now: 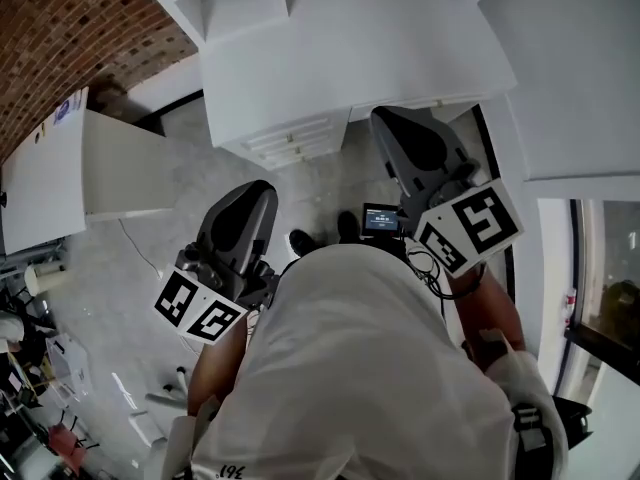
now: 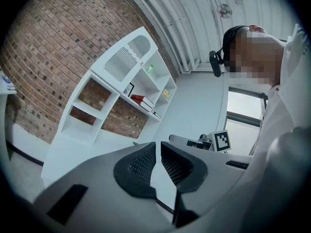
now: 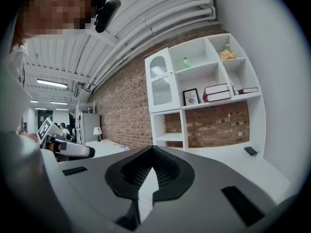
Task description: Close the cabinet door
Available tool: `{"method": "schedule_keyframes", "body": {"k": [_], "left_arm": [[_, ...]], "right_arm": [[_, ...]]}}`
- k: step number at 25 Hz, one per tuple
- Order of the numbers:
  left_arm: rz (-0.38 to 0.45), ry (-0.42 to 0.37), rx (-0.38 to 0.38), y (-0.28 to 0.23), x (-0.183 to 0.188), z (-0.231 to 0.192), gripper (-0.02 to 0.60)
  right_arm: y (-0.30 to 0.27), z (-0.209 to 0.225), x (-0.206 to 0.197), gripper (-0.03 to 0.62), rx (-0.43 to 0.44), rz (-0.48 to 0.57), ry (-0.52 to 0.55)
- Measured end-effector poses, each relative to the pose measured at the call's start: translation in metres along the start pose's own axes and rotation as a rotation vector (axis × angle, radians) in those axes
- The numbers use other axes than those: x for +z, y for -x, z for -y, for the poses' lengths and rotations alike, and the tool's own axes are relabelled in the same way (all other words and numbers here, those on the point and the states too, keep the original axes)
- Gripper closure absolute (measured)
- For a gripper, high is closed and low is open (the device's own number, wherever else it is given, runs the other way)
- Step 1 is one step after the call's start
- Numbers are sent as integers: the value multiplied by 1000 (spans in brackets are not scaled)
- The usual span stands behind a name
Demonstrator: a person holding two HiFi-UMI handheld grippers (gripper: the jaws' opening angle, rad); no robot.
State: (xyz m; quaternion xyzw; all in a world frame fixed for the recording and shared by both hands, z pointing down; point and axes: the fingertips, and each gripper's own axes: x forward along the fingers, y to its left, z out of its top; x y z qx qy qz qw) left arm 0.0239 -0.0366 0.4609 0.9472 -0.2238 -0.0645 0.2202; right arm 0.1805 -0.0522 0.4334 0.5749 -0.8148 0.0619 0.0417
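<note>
A tall white shelf unit [image 3: 209,91] stands against a brick wall. Its cabinet door [image 3: 160,86] has an arched glass pane and looks flush with the frame. The left gripper view shows the same door [image 2: 129,57] tilted. I hold both grippers close to my body, pointing level at the unit and well short of it. My left gripper [image 2: 158,147] shows a narrow gap between its ribbed pads, with nothing in it. My right gripper [image 3: 154,149] has its tips touching and holds nothing. In the head view the left gripper [image 1: 250,196] is lower left and the right gripper [image 1: 400,118] upper right.
A white counter with drawers [image 1: 295,138] sits below the shelves. Books [image 3: 216,92], a frame and a small bottle stand on the shelves, and a black object [image 3: 250,151] lies on the counter. A white table [image 1: 60,168] stands at the left, with floor clutter [image 1: 40,388] below it.
</note>
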Motion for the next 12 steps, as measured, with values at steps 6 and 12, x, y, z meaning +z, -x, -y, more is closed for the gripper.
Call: {"method": "schedule_keyframes", "body": {"k": [6, 12], "left_arm": [[-31, 8, -5, -4, -15, 4, 541], [-44, 8, -9, -19, -21, -2, 541]], "right_arm": [[4, 4, -12, 568, -7, -8, 1], [-3, 16, -19, 568, -11, -13, 16]]}}
